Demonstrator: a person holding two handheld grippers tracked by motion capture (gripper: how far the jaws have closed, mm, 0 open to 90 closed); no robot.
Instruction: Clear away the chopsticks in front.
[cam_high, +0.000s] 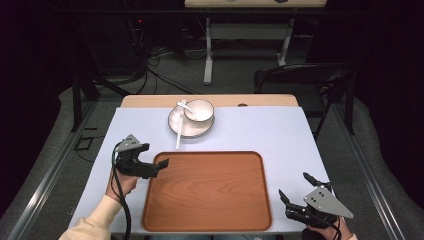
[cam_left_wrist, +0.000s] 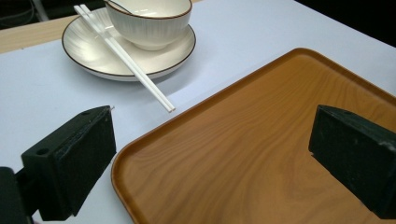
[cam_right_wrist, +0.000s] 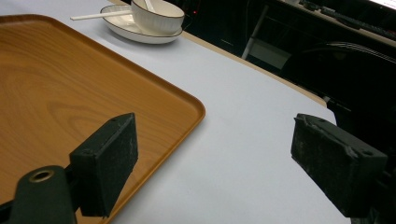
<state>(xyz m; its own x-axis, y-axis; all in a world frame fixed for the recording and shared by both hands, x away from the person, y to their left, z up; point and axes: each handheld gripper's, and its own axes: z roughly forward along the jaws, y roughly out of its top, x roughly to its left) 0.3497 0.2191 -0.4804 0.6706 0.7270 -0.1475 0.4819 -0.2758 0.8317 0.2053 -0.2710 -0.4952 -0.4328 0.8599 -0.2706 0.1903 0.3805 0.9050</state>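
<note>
A wooden tray (cam_high: 207, 190) lies empty at the front middle of the table. Behind it a white bowl (cam_high: 199, 111) stands on a white plate (cam_high: 181, 130), with white chopsticks (cam_high: 178, 134) resting across the plate's left rim and pointing at the tray. A spoon handle (cam_high: 182, 105) leans out of the bowl. My left gripper (cam_high: 159, 166) is open, its jaws astride the tray's left rear corner (cam_left_wrist: 140, 144), with the bowl (cam_left_wrist: 152, 23) and chopsticks (cam_left_wrist: 133, 67) ahead. My right gripper (cam_high: 296, 186) is open just right of the tray's right edge (cam_right_wrist: 187, 100), holding nothing.
A pale cloth (cam_high: 280, 135) covers the table, with a bare wooden strip at the far edge. A black chair (cam_high: 305, 80) stands behind the table's right rear corner. Another table's legs (cam_high: 207, 50) and floor cables (cam_high: 150, 65) lie farther back.
</note>
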